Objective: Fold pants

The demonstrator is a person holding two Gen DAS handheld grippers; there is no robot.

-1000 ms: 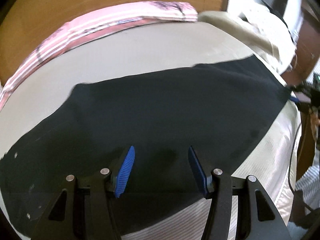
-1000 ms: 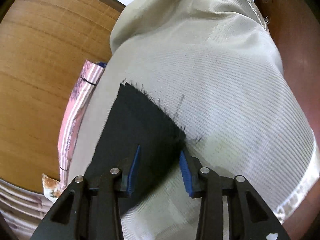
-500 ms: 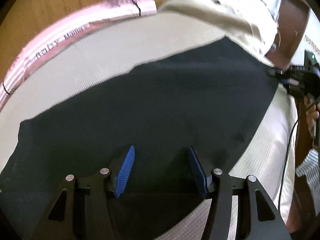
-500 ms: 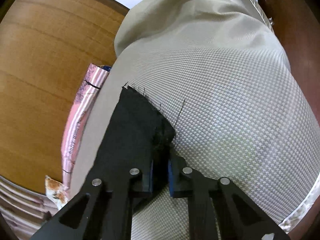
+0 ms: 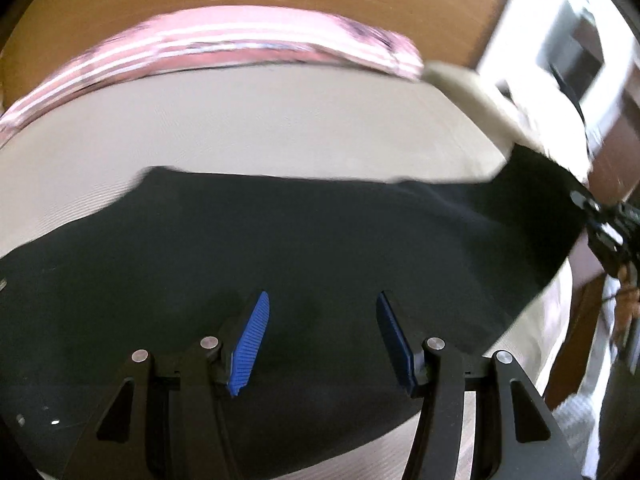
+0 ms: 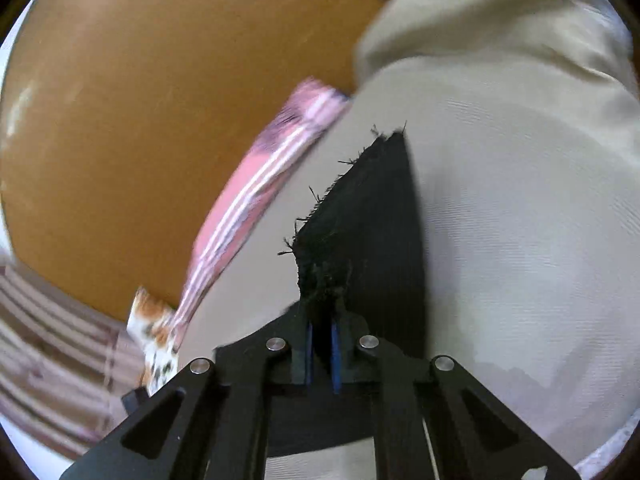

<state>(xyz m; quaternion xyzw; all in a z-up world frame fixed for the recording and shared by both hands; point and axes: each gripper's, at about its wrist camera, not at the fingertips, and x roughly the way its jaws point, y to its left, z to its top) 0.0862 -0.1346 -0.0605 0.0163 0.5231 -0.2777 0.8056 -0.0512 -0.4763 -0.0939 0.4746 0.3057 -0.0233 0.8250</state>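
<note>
- The black woven pants (image 5: 320, 248) are spread flat across a beige ribbed bedsheet (image 5: 260, 128), with the dark cloth running from the left edge of the left wrist view to its far right.
- A frayed hem end of the pants (image 6: 360, 216) is raised off the sheet and is pinched between the blue pads of the right gripper (image 6: 321, 354), whose jaws are closed on the cloth.
- The left gripper (image 5: 322, 336) is held over the middle of the pants with its blue ribbed pads (image 5: 250, 340) wide apart; nothing is gripped between them.
- A pink striped pillow (image 5: 224, 46) is seen along the far edge of the sheet, against a brown wooden headboard (image 6: 152, 92).
</note>
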